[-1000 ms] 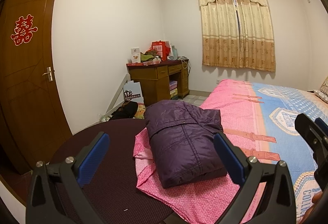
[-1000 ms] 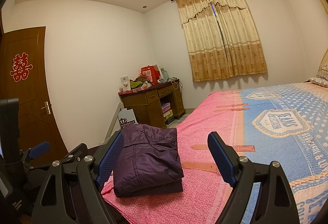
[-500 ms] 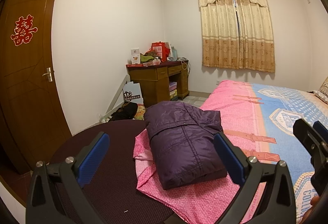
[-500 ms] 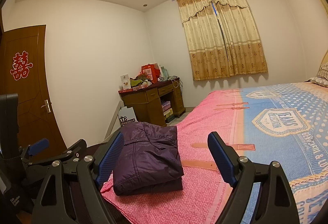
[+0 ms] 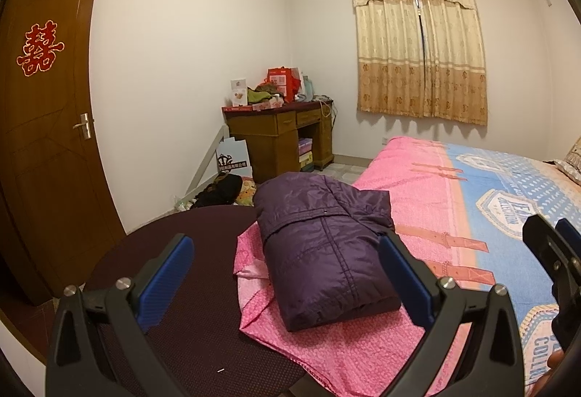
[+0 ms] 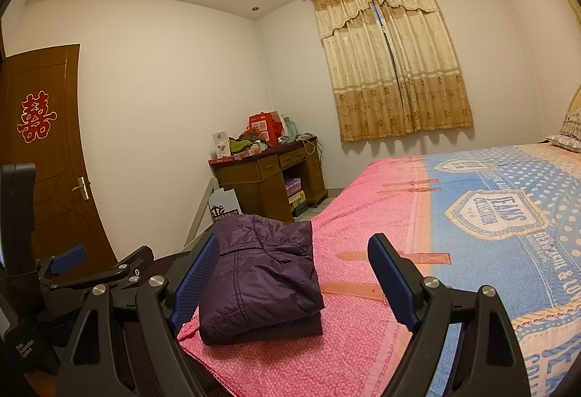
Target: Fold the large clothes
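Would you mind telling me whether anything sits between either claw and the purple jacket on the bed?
Nothing visible does. The left claw and right claw are both open, and the folded purple jacket lies just ahead on the pink bedspread with only bare bedding between.

A red double-happiness character 囍 (image 5: pixel 40 48) hangs on the brown door (image 5: pixel 54 161); the bedspread (image 6: pixel 508 252) carries a crest reading "JEANS COLLECTION" (image 6: pixel 503 212); lettering on the white box (image 5: pixel 232 161) is unreadable
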